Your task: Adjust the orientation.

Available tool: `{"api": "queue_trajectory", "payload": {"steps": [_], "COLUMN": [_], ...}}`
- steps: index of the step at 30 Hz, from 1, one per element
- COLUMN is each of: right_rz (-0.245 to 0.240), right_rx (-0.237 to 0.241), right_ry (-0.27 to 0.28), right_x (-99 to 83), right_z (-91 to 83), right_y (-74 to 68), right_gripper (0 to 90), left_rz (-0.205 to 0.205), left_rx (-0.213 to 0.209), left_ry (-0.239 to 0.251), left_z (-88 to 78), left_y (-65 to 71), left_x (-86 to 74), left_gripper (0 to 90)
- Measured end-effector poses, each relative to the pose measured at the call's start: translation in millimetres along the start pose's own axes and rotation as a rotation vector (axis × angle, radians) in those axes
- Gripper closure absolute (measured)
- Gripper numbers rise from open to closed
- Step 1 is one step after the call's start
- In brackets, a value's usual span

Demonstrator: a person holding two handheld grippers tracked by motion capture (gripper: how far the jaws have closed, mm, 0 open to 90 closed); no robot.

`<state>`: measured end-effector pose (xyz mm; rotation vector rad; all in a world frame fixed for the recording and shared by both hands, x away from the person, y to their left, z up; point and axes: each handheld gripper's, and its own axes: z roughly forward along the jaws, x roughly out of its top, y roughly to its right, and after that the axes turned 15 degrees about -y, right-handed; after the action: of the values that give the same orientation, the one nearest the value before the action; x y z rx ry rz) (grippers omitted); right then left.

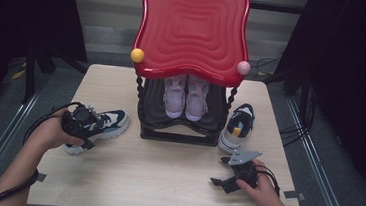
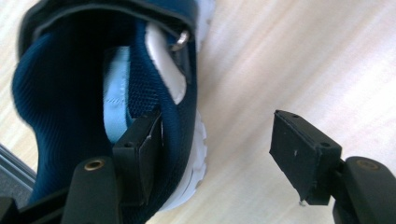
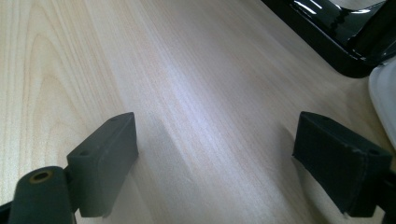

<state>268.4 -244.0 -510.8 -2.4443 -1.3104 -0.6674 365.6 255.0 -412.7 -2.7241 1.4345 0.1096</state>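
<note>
High view: left gripper (image 1: 90, 125) was set astride the sneaker (image 1: 111, 122) collar left of the rack (image 1: 181, 130), jaws not yet clamped; closing was judged next. Right gripper (image 1: 229, 176) stood wide, idle.

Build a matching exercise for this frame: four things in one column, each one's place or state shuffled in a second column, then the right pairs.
Things:
1. navy sneaker
2. pink shoes
3. yellow-patch sneaker
4. right claw

Places or states:
A. on the lower shelf of the red stand
B. open over bare table
C. on the table right of the stand
D. at the left claw, one jaw inside its collar

Pairs: 1-D, 2-A, 3-C, 4-B
</note>
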Motion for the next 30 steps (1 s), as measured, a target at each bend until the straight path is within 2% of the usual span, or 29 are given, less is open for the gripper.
{"api": "queue_trajectory", "payload": {"steps": [3,5,6,11,14,17,18,21,22,25,27,30], "right_rz": [-0.002,0.001,-0.004,-0.002,-0.004,-0.004,-0.003,-0.004,-0.002,-0.004,-0.004,-0.001], "right_rx": [-0.001,0.0,-0.002,-0.001,-0.002,-0.002,-0.002,-0.002,-0.001,-0.002,-0.002,-0.001], "right_ry": [-0.001,0.0,-0.001,-0.001,0.0,0.0,-0.001,0.0,-0.001,0.0,0.0,-0.001], "right_x": [0.0,0.0,0.0,0.0,0.1,0.1,0.1,0.1,0.1,0.1,0.1,0.1], "right_z": [0.0,0.0,0.0,0.0,0.1,0.1,0.1,0.1,0.1,0.1,0.1,0.1], "right_y": [0.1,-0.1,0.2,0.2,0.3,0.3,0.2,0.3,0.1,0.3,0.3,0.1], "right_gripper": [12.9,12.8,12.9,12.8,12.9,12.8,12.8,12.8,12.8,12.8,12.8,12.8], "left_rz": [0.005,0.015,0.021,0.084,0.103,0.107,0.116,0.119,0.115,0.14,0.17,0.175], "left_rx": [-0.023,-0.033,-0.054,-0.038,-0.035,-0.007,0.008,0.004,0.004,0.01,0.015,0.008], "left_ry": [0.011,0.023,0.028,0.028,0.035,0.03,0.012,-0.008,-0.013,-0.023,-0.033,-0.042], "left_z": [-1.3,-2.5,-3.5,-8.2,-9.0,-8.2,-7.9,-4.4,-2.9,-0.9,-0.8,1.3], "left_y": [7.4,10.9,14.4,29.7,34.7,34.7,32.9,29.5,29.0,28.5,28.7,30.5], "left_x": [3.2,5.4,7.6,18.5,22.7,22.6,21.6,17.8,16.4,13.1,11.6,10.3], "left_gripper": [35.3,39.0,39.5,37.2,35.2,33.2,32.7,33.2,34.6,38.8,40.3,48.6]}}
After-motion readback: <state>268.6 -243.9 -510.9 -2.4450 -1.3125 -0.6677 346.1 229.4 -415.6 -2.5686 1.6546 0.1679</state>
